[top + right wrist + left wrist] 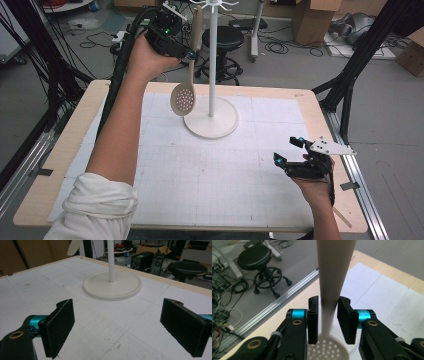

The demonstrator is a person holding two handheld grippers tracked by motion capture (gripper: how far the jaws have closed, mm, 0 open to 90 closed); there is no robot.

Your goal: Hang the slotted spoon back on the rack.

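Observation:
A beige slotted spoon (183, 99) hangs upright beside the white rack pole (212, 60), its perforated bowl low over the round rack base (210, 119). High over the back left of the table, my left gripper (191, 52) is shut on the spoon's handle (332, 270), and the pads (313, 317) sit on either side of it. The handle's top reaches the rack's hooks; I cannot tell whether it hangs on one. My right gripper (286, 150) rests near the table's right front, jaws wide open (125, 325) and with nothing between them. It faces the rack base (112, 287).
A white gridded mat (220, 170) covers the wooden table (310, 100). Behind the table stand a black stool (222, 37), cardboard boxes (312, 17) and cables on the floor. Black frame posts (350, 75) rise at both sides.

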